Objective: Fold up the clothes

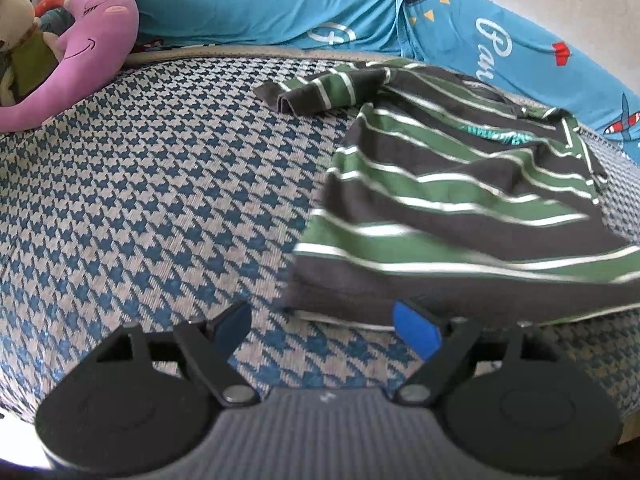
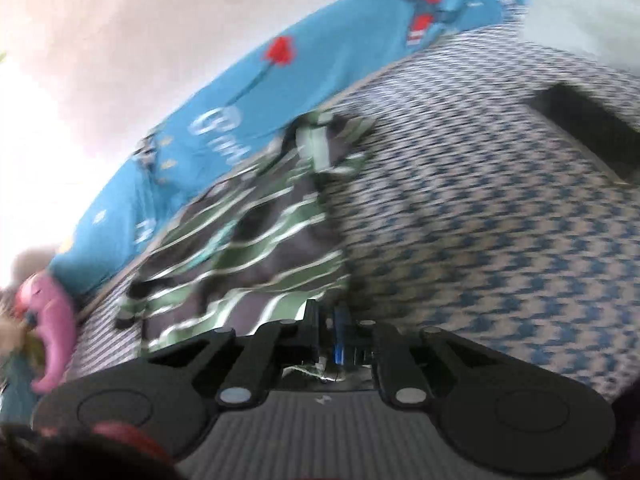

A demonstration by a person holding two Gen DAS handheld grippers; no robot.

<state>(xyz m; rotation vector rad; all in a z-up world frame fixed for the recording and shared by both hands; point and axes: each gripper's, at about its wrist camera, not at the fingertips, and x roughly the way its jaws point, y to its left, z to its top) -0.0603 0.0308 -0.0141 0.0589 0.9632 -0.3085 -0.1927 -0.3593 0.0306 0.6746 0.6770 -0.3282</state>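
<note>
A striped shirt (image 1: 460, 200) in dark grey, green and white lies on the houndstooth bed cover (image 1: 160, 184), one sleeve (image 1: 320, 88) stretched out to the left. My left gripper (image 1: 324, 324) is open just short of the shirt's near hem, nothing between its blue pads (image 1: 416, 328). In the blurred right wrist view, my right gripper (image 2: 326, 332) is shut on the striped shirt (image 2: 248, 240) at its near edge, and the fabric is lifted and rumpled ahead of it.
A blue printed blanket (image 1: 360, 12) runs along the back of the bed. A pink plush toy (image 1: 92, 40) and a beige plush (image 1: 16, 20) sit at the far left. A dark rectangular object (image 2: 588, 128) lies on the cover at the right.
</note>
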